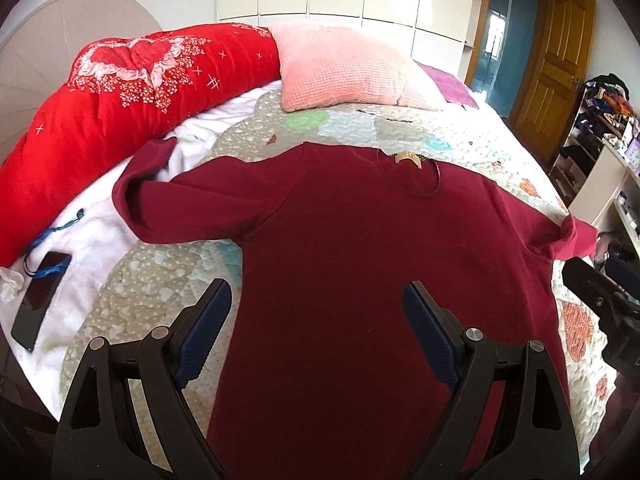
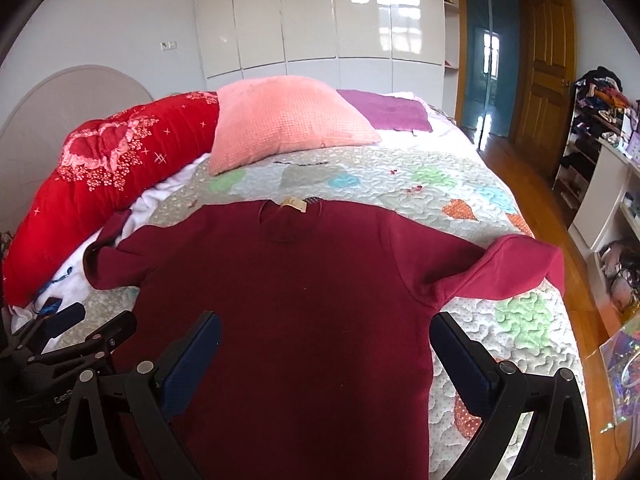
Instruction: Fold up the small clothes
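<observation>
Sweater (image 1: 360, 248) in dark maroon lies spread flat on the patchwork quilt (image 1: 472, 148), neckline toward the pink pillow (image 1: 344, 68) and hem toward the camera, nothing folded yet. Its sleeve on the side away from the red bolster (image 1: 120, 92) is doubled back at the cuff and reaches the quilt's edge; the other sleeve bends up toward the bolster. The left gripper (image 1: 316, 332) hovers over the lower body with jaws spread wide and empty, and the right gripper (image 2: 326, 364) is likewise parted, holding nothing. A first fold likely starts with a sleeve: pinch only near the cuff, lift just enough to clear the cloth, and lay it straight across the chest so no crease bunches. The phone (image 1: 38, 300) beside the bolster should stay clear of the sweep.
</observation>
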The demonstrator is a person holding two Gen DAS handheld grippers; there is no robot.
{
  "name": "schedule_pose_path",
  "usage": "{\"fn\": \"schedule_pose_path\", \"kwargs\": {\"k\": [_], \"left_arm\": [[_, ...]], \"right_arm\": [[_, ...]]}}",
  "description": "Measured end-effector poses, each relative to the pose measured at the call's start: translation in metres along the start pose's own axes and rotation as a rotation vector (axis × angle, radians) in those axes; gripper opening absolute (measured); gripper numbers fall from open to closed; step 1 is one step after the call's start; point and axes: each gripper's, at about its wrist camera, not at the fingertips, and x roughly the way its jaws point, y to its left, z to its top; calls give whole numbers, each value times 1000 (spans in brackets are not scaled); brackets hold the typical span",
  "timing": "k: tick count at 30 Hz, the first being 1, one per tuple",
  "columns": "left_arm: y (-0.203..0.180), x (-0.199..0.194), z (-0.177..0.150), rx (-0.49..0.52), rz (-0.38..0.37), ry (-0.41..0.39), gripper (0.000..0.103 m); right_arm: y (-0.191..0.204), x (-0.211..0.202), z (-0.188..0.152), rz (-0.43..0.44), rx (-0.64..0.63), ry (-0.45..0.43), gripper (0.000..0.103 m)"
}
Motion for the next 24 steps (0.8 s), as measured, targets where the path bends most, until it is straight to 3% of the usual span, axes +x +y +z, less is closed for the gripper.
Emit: {"fn": "schedule_pose_path", "kwargs": {"k": [24], "left_arm": [[5,36,17,4,17,10,88]], "right_arm": [[11,48,11,-10,-6,56,103]]}}
